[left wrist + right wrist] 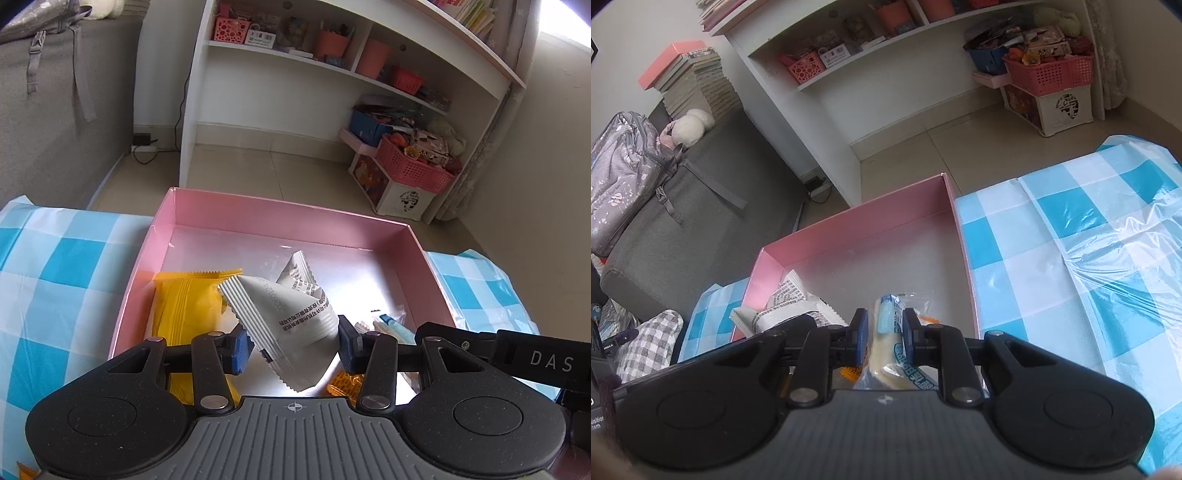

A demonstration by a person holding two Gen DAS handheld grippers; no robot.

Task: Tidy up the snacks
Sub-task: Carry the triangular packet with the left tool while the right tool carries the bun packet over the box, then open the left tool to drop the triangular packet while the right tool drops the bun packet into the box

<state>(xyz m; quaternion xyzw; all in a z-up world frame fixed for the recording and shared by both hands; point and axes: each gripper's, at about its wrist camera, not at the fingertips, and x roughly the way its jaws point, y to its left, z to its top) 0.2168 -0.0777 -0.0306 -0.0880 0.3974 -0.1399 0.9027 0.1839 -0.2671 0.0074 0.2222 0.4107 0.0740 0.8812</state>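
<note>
Currently one pink box (280, 218) holds the snacks. Left gripper (291, 345) fingers, half closed, pinch one white packet (291, 321); one yellow packet (184, 310) lies left of them. Right gripper (885, 338) fingers, nearly together, clamp one clear-wrapped bread stick (886, 332) inside the box.

Left black plastic two-finger gripper (293, 345): blue ribbed pads (239, 350) at fingertips, silver pivot screws behind, grey ridged housing with crosshair mark at rear. Right black plastic two-finger gripper (885, 338): same build, white "DAS" lettering on side.
</note>
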